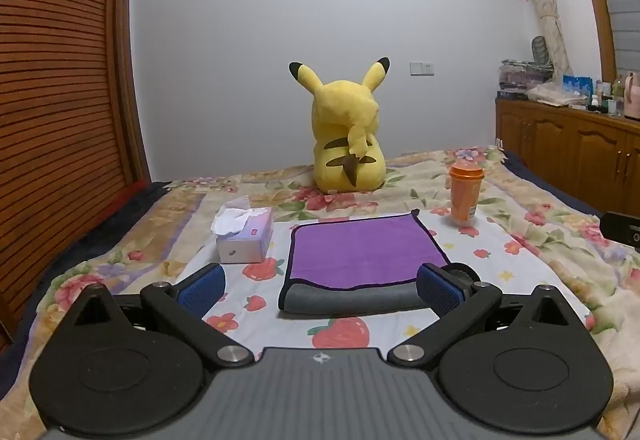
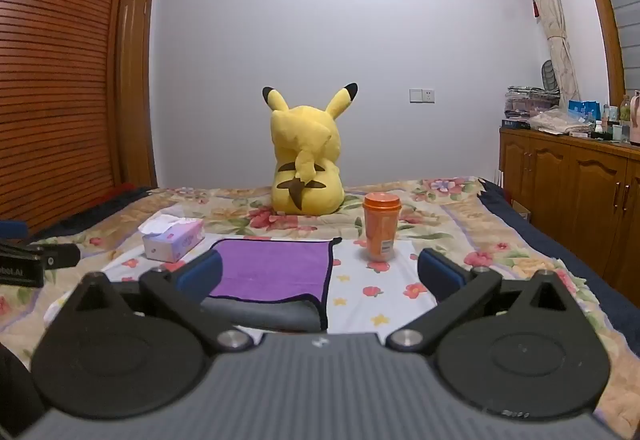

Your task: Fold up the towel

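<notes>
A purple towel [image 1: 362, 250] with a dark hem and grey underside lies folded on the floral bedspread, its grey fold edge toward me. It also shows in the right wrist view [image 2: 272, 272]. My left gripper [image 1: 320, 290] is open and empty, hovering just before the towel's near edge, its blue pads [image 1: 202, 290] wide apart. My right gripper [image 2: 320, 274] is open and empty, to the right of the towel's near right corner; its left finger hides part of the towel.
A tissue box [image 1: 246, 238] stands left of the towel. An orange lidded cup [image 1: 464, 195] stands at its far right. A yellow plush toy [image 1: 346, 137] sits behind. A wardrobe [image 1: 60, 99] is left, a wooden cabinet [image 1: 568, 147] right.
</notes>
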Tool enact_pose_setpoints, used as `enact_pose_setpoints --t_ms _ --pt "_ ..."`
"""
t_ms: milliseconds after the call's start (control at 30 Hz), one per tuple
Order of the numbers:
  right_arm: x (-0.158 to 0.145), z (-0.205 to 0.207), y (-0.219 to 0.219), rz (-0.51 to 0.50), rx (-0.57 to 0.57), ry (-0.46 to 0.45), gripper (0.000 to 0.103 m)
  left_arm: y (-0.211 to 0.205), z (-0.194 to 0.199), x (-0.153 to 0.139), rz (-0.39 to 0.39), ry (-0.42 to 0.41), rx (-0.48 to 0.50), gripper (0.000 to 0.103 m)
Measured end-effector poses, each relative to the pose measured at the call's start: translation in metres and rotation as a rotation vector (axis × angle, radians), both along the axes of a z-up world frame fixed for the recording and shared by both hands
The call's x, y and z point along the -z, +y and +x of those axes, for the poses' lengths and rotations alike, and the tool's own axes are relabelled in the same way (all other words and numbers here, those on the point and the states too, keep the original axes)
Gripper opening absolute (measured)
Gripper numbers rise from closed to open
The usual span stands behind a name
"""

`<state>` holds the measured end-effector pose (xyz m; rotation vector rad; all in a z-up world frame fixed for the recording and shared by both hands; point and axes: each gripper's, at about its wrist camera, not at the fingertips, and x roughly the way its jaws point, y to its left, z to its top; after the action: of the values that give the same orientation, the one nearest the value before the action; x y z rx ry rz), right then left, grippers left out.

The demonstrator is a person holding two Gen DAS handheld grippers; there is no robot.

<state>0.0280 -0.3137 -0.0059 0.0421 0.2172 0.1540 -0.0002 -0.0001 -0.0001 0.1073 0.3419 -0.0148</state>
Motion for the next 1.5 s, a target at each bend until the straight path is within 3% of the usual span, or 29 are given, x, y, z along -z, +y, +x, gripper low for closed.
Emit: enact_pose_setpoints --t_ms 1500 --pt "0.0 0.0 -0.001 -0.004 0.001 0.008 0.103 0.0 0.002 0.009 0.008 0.007 0.0 0.103"
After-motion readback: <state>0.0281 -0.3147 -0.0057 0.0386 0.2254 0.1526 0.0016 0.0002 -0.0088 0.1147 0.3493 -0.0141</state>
